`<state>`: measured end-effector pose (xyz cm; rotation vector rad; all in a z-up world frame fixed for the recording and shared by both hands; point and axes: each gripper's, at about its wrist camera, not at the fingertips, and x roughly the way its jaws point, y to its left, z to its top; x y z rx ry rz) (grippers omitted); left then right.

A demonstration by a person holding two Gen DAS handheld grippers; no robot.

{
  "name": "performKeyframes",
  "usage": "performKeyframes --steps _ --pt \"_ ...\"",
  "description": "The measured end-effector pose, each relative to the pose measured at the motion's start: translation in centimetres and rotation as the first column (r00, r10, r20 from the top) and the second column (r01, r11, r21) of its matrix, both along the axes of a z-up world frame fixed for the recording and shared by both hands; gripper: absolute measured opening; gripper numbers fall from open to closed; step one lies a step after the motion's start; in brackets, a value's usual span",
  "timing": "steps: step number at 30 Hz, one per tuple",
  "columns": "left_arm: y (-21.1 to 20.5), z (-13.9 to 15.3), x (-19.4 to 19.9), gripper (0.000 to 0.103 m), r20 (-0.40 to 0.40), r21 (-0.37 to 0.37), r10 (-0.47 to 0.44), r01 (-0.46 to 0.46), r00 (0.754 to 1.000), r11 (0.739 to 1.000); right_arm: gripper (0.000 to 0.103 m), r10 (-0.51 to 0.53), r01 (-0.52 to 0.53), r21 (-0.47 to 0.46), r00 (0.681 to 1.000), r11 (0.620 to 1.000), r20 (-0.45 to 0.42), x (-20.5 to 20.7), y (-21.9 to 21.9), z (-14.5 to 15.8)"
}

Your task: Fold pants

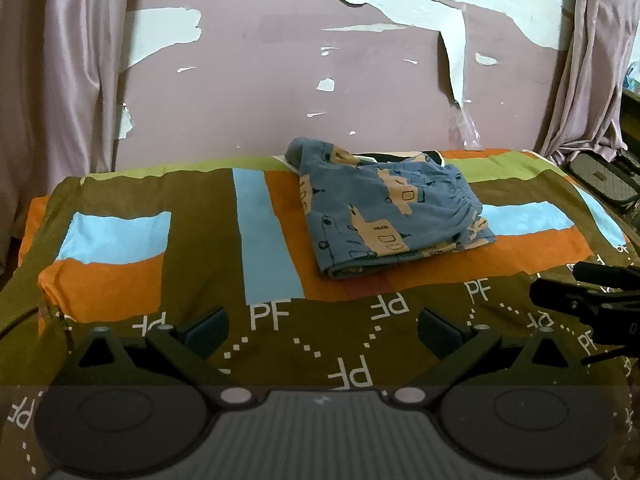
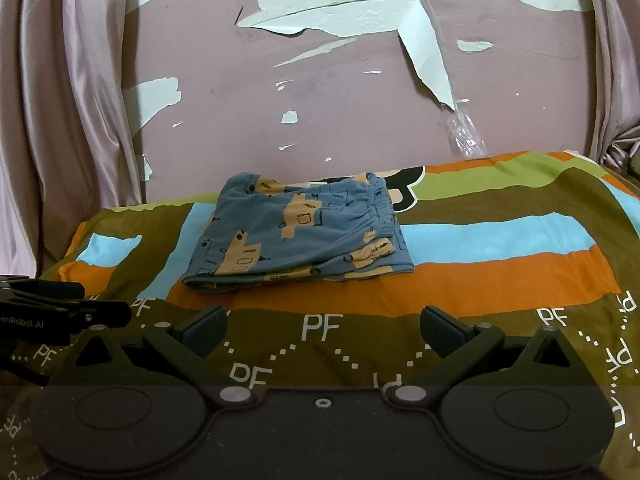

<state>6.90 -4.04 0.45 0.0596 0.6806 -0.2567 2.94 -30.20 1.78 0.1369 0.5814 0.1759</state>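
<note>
The left gripper (image 1: 322, 330) has its two fingers spread wide, with nothing between them; only the patterned bedsheet (image 1: 200, 240) shows in the gap, and whether the fingertips touch it cannot be told. The right gripper (image 2: 322, 330) is the same: two fingers spread wide, nothing held, sheet printed with "PF" letters below the gap. Each gripper shows at the edge of the other's view, the right one beyond the left gripper's right finger, the left one beyond the right gripper's left finger.

Ahead of both pairs of fingers, apart from them, lies one pair of pants (image 1: 384, 208), folded into a compact, roughly square bundle lying flat on the sheet. The cloth is blue with tan patches and small dark outlines. The gathered elastic waistband faces right, and the folded edge faces the fingers. In the left view the bundle sits ahead and a little to the right of the gap; in the right view, ahead and a little to the left.

Beyond the pants stands one pink wall (image 2: 320, 120) with peeling paint, with two curtains (image 2: 80, 100), one at each side.
</note>
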Motion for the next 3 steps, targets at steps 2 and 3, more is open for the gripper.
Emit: performKeyframes --steps 2,3 --pt "0.03 0.04 -0.04 0.103 0.003 0.002 0.006 -0.006 1.0 1.0 0.102 -0.001 0.001 0.0 1.0 1.0 0.0 -0.14 0.02 -0.01" --pt "0.05 0.07 -0.05 0.103 0.005 0.003 0.008 -0.008 1.0 1.0 0.102 -0.002 0.002 0.001 1.0 1.0 -0.001 -0.18 0.05 -0.01"
